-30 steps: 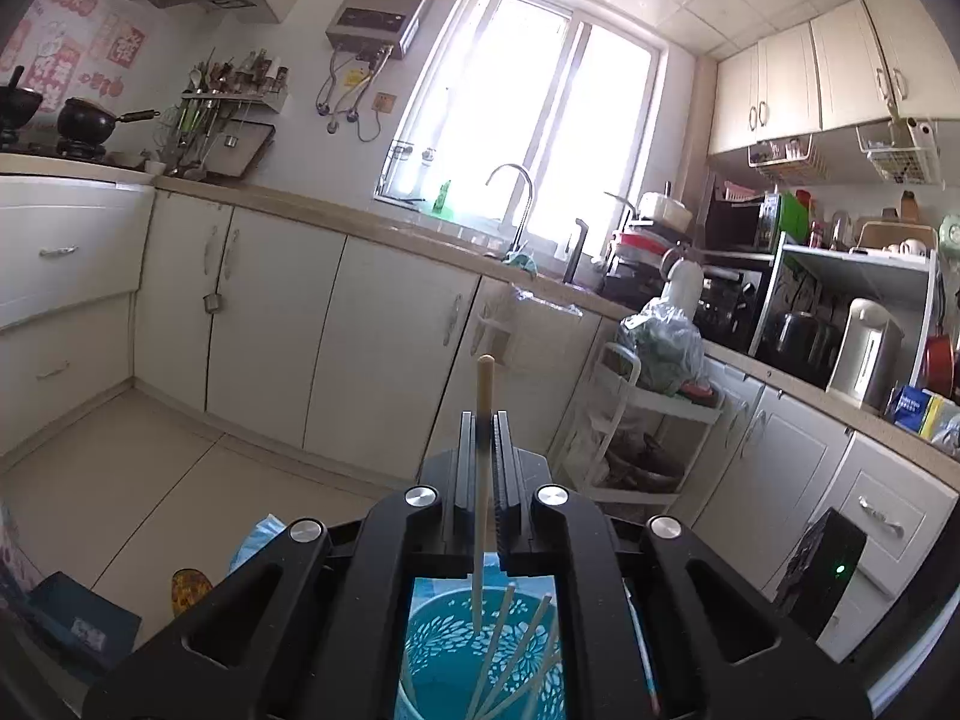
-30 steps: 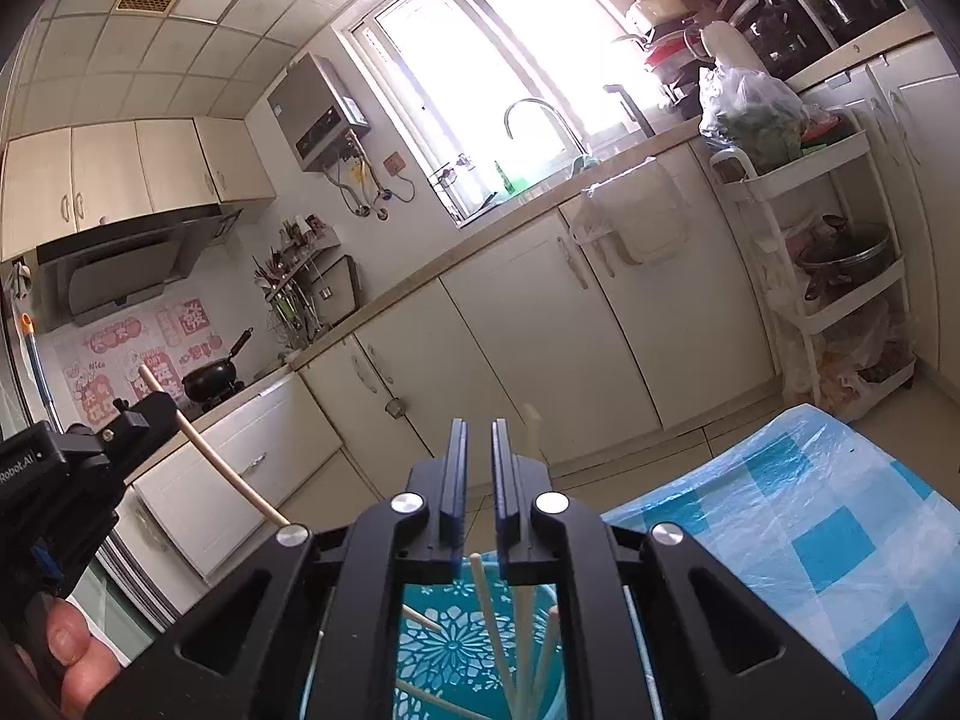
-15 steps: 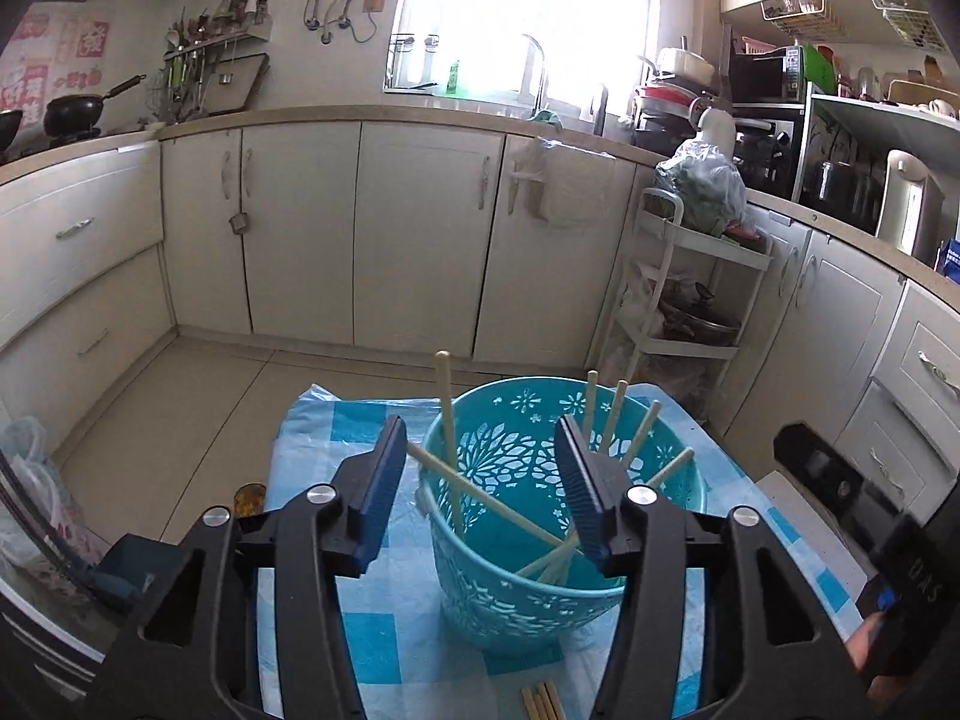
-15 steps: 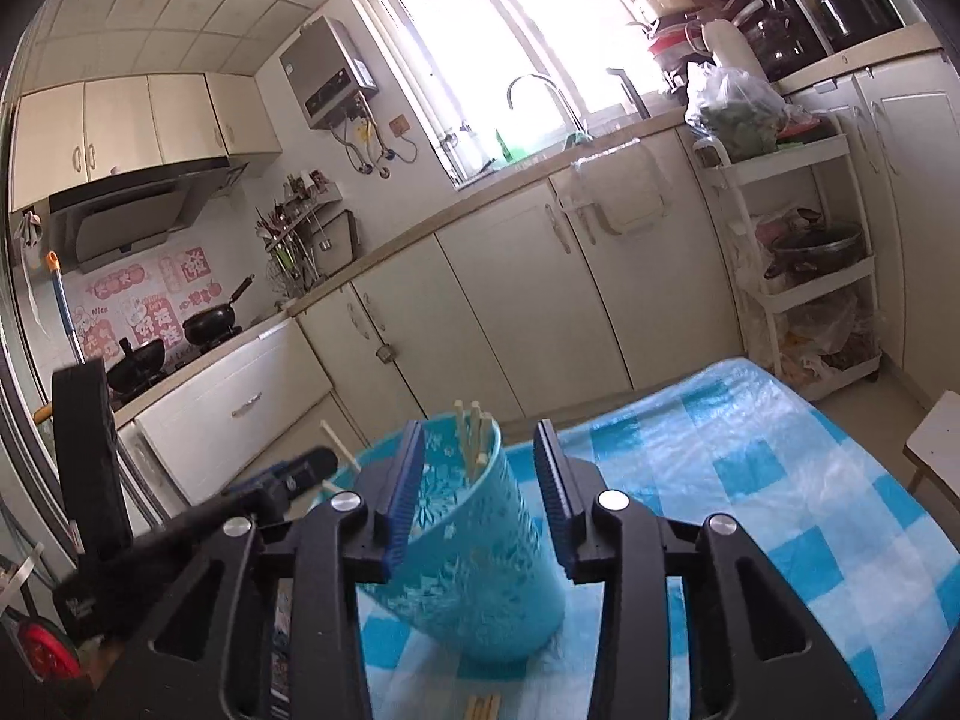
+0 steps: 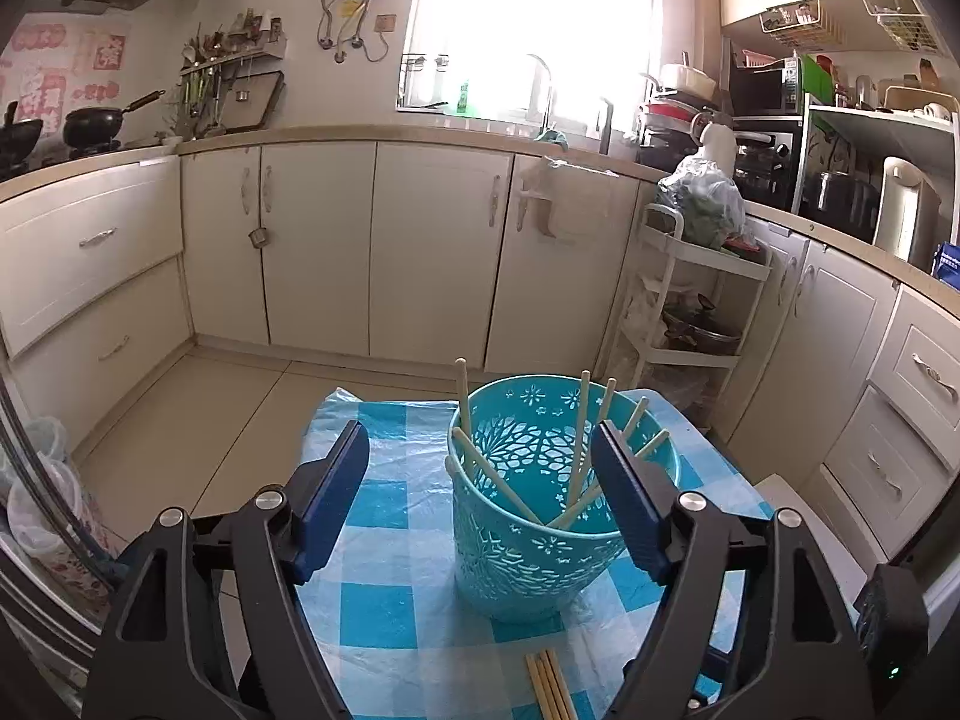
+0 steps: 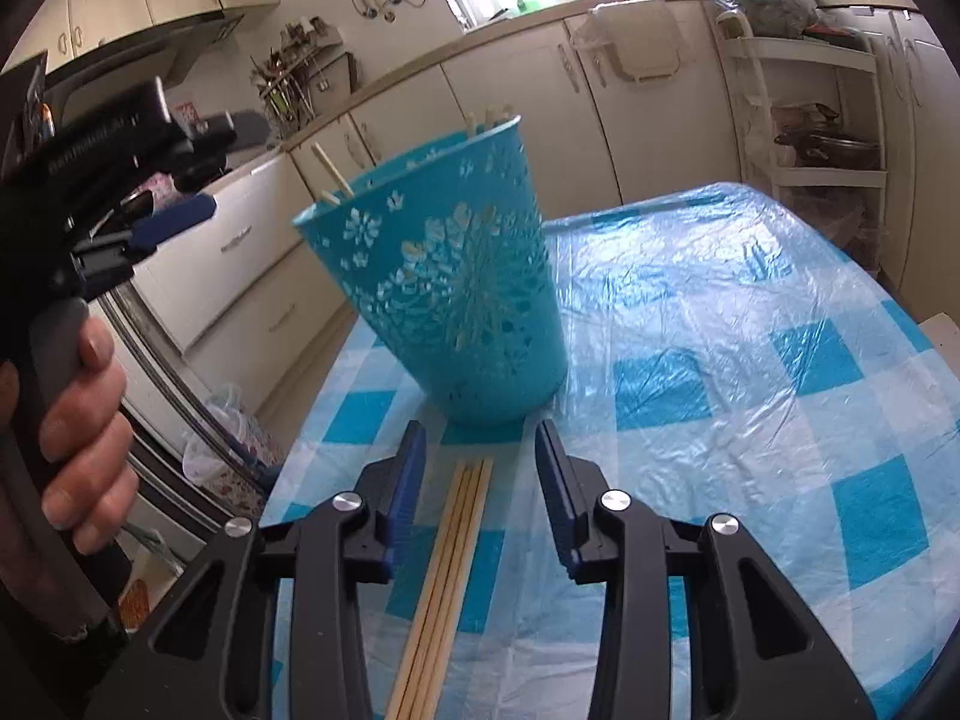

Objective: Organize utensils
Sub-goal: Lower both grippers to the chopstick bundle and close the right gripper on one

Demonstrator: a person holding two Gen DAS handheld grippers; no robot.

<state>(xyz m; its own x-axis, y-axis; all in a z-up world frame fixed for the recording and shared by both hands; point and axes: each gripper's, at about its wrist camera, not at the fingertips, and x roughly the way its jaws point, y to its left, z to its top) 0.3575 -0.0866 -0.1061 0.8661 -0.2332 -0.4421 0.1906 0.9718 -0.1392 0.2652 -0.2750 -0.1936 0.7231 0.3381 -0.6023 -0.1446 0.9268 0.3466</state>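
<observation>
Right claw (image 6: 480, 468): jaws spread wide, nothing gripped. It is held low over the bench, and a bundle of loose chopsticks (image 6: 447, 576) is seen lying flat on the cloth between the two fingers, side by side, touching neither pad (as far as can be told). Just past the tips of the bundle stands the teal basket (image 6: 444, 276), a perforated plastic cup with a flower pattern, upright on the bench.

Left claw (image 5: 480, 480): jaws also spread wide, nothing held. It is raised above the bench and aimed at the basket from the near side; the basket (image 5: 534, 516) is framed between the blue pads, the right pad overlapping its rim in this view. Several chopsticks in the basket (image 5: 579, 438) are seen leaning at mixed angles, tips above the rim. The loose bundle (image 5: 549, 684) is noted in front of the basket's base.

The bench is covered by a blue-and-white checked cloth (image 6: 750, 360) under clear plastic film. The left claw's handle is seen in the right view, gripped by the person's hand (image 6: 78, 432). Beyond the bench: cream kitchen cabinets (image 5: 432, 252).
</observation>
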